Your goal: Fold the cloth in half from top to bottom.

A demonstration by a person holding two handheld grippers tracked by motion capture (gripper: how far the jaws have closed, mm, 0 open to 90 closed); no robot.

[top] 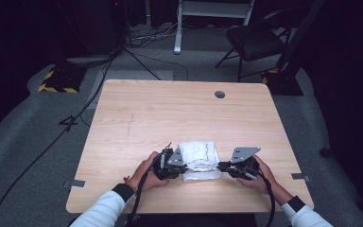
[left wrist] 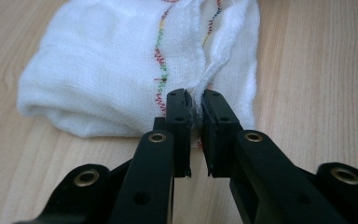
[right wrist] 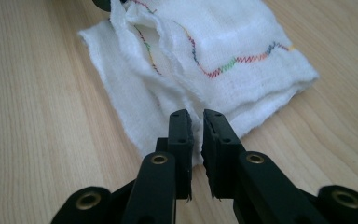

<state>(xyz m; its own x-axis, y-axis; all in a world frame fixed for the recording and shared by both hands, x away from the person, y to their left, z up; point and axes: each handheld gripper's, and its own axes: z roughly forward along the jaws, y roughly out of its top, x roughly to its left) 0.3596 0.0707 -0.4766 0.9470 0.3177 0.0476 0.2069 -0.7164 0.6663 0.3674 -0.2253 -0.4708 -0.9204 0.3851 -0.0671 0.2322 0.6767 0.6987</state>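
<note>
Left gripper view has the left tongs clenched on a raised fold of the white cloth, the jaws nearly together with a thin ridge of fabric caught between their tips. The grip sits right at the hem with the coloured zigzag stitching, probably because the hem is the firmest part to pull by. Beyond those tongs the cloth lies bunched in layers, spreading away and to their left on the bench.

In the right gripper view the right tongs are likewise clamped on a cloth edge, at the near end of the loose layers; the rest of the cloth fans out ahead of them and to their right, its stitched line running across the top layer.

From the high view the two tongs face each other with the cloth between them, each pinching an opposite side. Holding both sides at once looks meant to let the person lift or fold the cloth evenly, rather than drag it by one corner. The bench beyond lies bare.
</note>
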